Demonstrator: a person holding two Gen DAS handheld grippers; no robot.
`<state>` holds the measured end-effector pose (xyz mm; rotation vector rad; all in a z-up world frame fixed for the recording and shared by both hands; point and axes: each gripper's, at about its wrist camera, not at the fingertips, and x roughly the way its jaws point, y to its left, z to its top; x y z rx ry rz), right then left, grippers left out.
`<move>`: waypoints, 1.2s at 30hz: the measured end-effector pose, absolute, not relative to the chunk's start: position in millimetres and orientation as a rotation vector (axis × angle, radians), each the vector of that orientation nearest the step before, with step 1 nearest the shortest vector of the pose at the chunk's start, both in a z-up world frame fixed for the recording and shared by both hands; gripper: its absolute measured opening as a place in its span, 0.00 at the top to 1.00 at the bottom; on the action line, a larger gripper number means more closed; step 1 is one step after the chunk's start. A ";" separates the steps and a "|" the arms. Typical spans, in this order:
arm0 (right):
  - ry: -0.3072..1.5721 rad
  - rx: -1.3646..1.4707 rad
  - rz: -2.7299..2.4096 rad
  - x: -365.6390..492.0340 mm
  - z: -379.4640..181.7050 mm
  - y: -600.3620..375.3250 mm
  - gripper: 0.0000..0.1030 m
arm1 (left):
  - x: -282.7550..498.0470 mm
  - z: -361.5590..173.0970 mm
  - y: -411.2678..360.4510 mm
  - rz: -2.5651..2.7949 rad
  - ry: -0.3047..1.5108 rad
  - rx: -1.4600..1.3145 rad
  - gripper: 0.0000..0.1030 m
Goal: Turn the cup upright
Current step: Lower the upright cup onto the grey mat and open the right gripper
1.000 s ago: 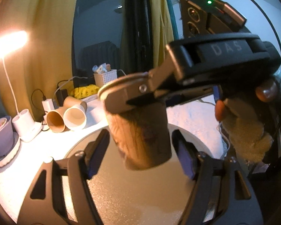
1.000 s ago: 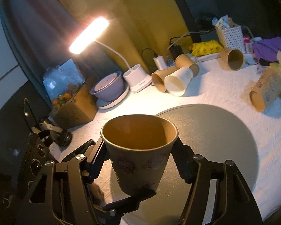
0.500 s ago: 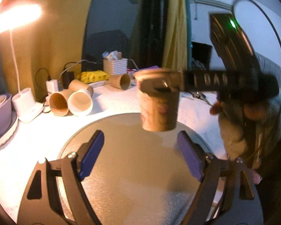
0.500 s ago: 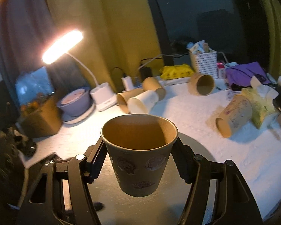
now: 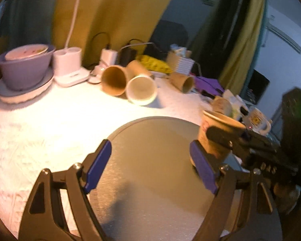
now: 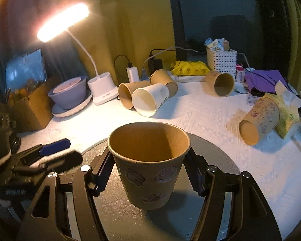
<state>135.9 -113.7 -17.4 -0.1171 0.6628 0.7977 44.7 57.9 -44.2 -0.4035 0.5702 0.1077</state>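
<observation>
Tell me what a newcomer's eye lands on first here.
First, the upright brown paper cup, mouth up, clamped in the right gripper over the round grey disc. Next, the glowing desk lamp at back left, then the tipped-over cups lying beyond the disc.

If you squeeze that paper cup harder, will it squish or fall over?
Probably squishes: the paper cup looks thin-walled and empty, so likely light. The right hand-held gripper clamps it below the rim, where paper bends easily. It is narrower at the bottom, so a nudge on the round grey mat might tip it.
</observation>
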 end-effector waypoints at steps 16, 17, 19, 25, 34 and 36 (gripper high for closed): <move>0.658 -0.216 0.740 121.4 -26.0 -116.7 0.31 | 51.6 -49.7 58.5 0.139 0.611 -0.388 0.21; 0.656 -0.224 0.727 120.3 -27.7 -118.1 0.31 | 52.2 -50.3 58.2 0.140 0.617 -0.388 0.21; 0.661 -0.227 0.727 118.3 -30.2 -121.2 0.31 | 52.5 -50.6 59.2 0.140 0.625 -0.391 0.21; 0.658 -0.227 0.711 111.8 -29.4 -130.1 0.31 | 53.2 -49.4 54.4 0.132 0.624 -0.373 0.21; 0.647 -0.210 0.704 97.6 -22.7 -147.1 0.26 | 41.5 -35.3 33.8 0.097 0.539 -0.288 0.21; 0.645 -0.211 0.700 93.1 -21.1 -151.0 0.26 | 35.4 -29.4 26.8 0.090 0.501 -0.258 0.21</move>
